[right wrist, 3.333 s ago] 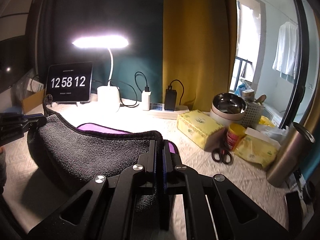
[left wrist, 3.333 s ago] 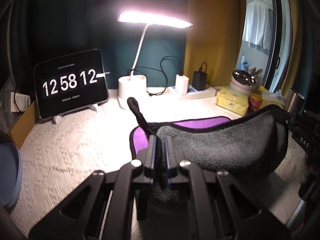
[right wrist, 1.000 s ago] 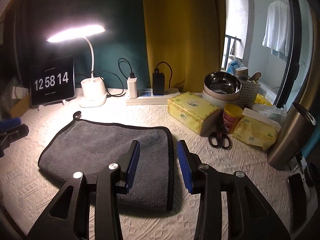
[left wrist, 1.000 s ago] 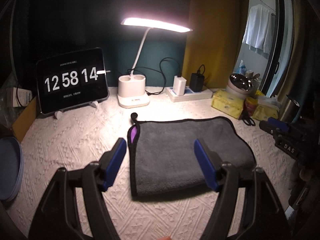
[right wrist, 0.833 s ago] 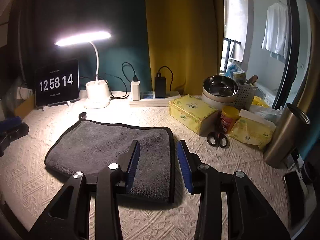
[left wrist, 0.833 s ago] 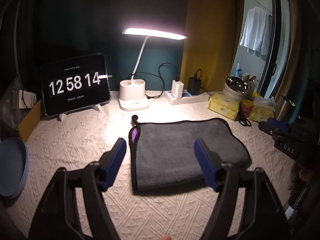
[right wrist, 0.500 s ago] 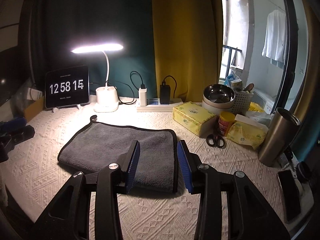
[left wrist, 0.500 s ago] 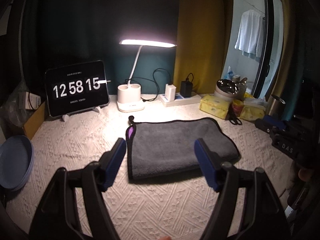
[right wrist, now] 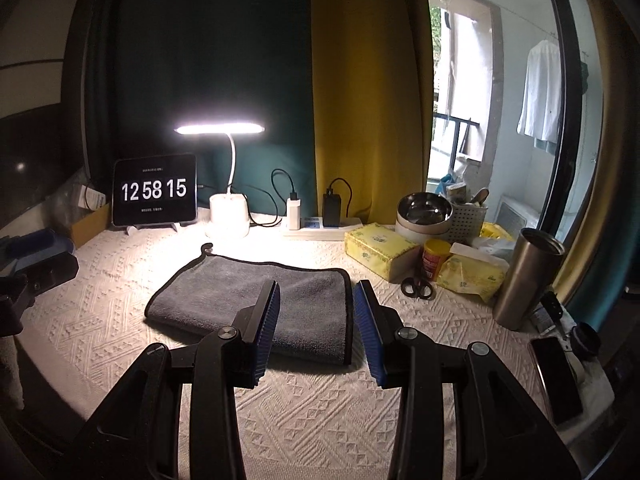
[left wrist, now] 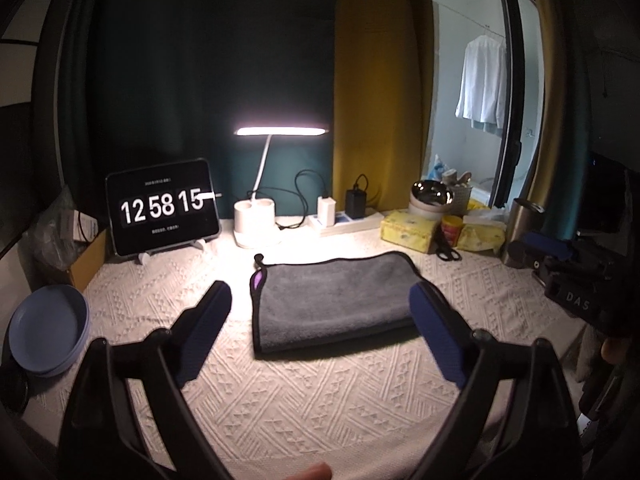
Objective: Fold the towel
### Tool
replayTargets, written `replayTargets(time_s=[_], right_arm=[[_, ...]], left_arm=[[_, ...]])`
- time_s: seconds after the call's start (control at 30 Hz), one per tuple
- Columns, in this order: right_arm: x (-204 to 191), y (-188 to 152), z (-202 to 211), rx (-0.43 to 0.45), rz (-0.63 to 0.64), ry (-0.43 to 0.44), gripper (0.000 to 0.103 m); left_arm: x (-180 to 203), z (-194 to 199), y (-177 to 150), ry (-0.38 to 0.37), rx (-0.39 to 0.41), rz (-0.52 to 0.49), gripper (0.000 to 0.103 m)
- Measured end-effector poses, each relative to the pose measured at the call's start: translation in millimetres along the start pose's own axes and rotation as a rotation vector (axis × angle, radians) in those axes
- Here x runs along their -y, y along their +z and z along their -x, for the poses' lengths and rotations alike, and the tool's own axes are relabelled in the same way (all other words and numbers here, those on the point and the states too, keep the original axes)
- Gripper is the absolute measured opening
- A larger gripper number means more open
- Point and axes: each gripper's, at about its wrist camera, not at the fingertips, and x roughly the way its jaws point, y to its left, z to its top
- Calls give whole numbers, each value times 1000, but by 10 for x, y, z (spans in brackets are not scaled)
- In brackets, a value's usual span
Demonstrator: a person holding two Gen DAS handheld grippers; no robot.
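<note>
My left gripper (left wrist: 320, 300) hangs above the near part of the table with its jaws spread wide, holding nothing; the blue pads (left wrist: 210, 326) frame the towel (left wrist: 334, 298) on either side without touching it. My right gripper (right wrist: 316, 308) hovers over the towel's near right corner, jaws apart by a smaller gap and just as empty, with the black-trimmed right edge of the cloth showing between the pads (right wrist: 268, 326).

The towel lies folded flat on the cream woven tablecloth (left wrist: 280, 392), grey side up, in the middle of the table. A sliver of purple underside (left wrist: 258, 280) peeks out at its left edge, and its hanging loop (left wrist: 259, 258) curls off the far left corner toward the lamp.

Behind it, the desk lamp (left wrist: 256, 224) is lit, and to its left a tablet (left wrist: 162, 208) on a stand reads 12 58 15. A white power strip (right wrist: 320, 226) with 2 chargers plugged in sits against the curtain. To the right I see a yellow tissue box (right wrist: 378, 250), a steel bowl (right wrist: 424, 210), a small red-and-yellow jar (right wrist: 436, 262), black scissors (right wrist: 416, 290) and a tall steel tumbler (right wrist: 524, 280), all well apart from the towel. A phone (right wrist: 556, 380) lies near the table's right edge. From my left side, a stack of blue plates (left wrist: 48, 328) rests at the far left of the table.
</note>
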Motion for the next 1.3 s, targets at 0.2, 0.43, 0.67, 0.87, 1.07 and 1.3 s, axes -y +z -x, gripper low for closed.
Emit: replayTargets(time_s=[0.2, 0.43, 0.67, 0.87, 1.07, 1.3], right_arm=[[-68, 10, 391, 62, 12, 3, 41], [-133, 9, 820, 120, 20, 4, 42], [-151, -117, 1272, 187, -9, -16, 59], [-195, -356, 1525, 201, -21, -28, 63], [-237, -461, 1548, 178, -19, -21, 64], [-243, -447, 1511, 175, -15, -5, 64]], left_arm=[[11, 390, -9, 11, 82, 21, 93], [85, 824, 7, 90, 146, 9, 93], [120, 1368, -166, 100, 257, 23, 96], [11, 1596, -443, 107, 282, 75, 100], [30, 1643, -538, 119, 279, 48, 100], [74, 1620, -538, 112, 281, 38, 100]])
